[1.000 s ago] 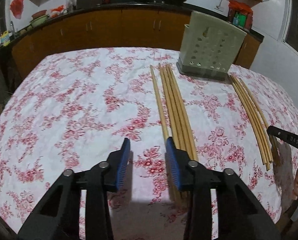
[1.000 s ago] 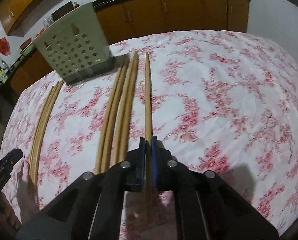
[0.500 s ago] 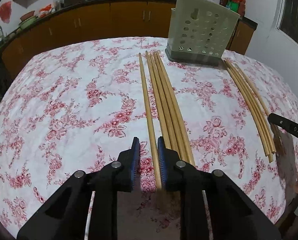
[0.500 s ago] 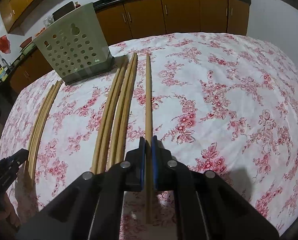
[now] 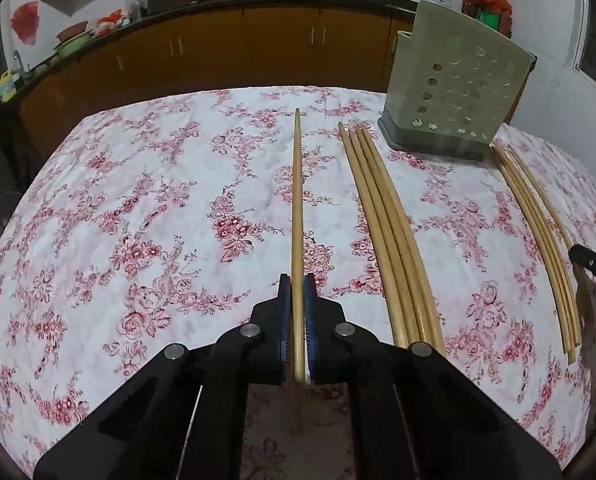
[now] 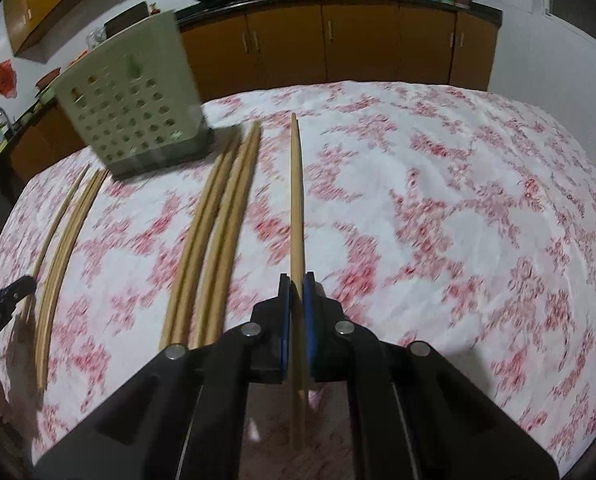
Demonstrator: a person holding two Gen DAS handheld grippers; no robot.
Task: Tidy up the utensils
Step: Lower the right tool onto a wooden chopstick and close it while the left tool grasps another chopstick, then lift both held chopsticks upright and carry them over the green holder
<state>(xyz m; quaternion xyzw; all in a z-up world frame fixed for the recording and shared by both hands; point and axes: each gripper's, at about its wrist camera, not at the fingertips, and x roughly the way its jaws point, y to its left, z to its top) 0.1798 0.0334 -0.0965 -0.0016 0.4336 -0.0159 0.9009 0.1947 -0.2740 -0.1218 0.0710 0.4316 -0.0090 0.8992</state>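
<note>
— What do we hold on the left?
— Our left gripper (image 5: 298,286) has just closed onto one chopstick (image 5: 297,200), pads pressing it, set apart left of the loose bundle (image 5: 389,240) on the floral tablecloth (image 5: 138,220).
— And the right?
— The right gripper (image 6: 296,286) is clamped on another chopstick (image 6: 296,200) (view blurred); the perforated holder (image 6: 132,116) stands far left.

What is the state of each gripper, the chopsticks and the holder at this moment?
Left gripper: jaws have just been closing, now shut on left chopstick.
Right gripper: shut on right chopstick.
Loose chopsticks: lying flat on the cloth, side by side.
Holder: standing upright.
</note>
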